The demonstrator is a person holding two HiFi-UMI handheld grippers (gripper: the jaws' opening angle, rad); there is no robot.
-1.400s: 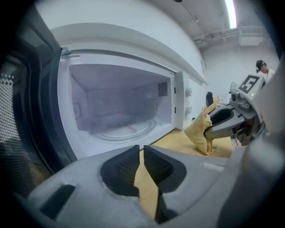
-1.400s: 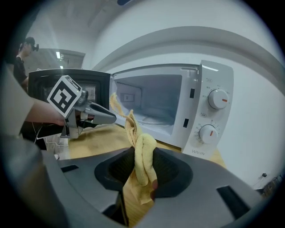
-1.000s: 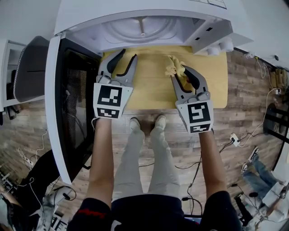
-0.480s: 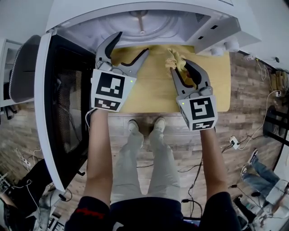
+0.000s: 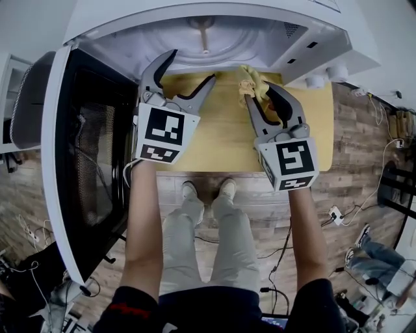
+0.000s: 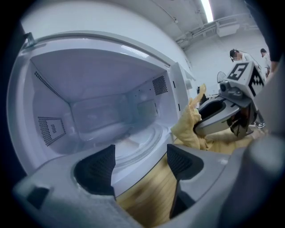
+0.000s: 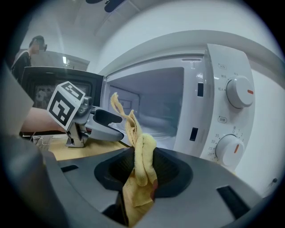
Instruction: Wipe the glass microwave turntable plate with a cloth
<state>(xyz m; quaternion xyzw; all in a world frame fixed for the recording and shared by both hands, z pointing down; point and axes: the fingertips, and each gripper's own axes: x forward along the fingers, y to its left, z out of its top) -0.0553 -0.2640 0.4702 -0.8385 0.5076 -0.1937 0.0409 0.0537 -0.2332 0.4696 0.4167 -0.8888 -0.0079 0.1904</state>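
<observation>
Turntable plate (image 6: 144,139) inside microwave (image 5: 195,12) on table (image 5: 221,136)

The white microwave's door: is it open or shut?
Open. The dark-windowed door of the white microwave stands swung wide at left, baring the glass turntable plate inside.

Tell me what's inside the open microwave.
The glass turntable plate lies on the floor of the microwave; nothing else shows in the cavity. The left gripper, its empty jaws opening, covers the plate's near edge.
</observation>
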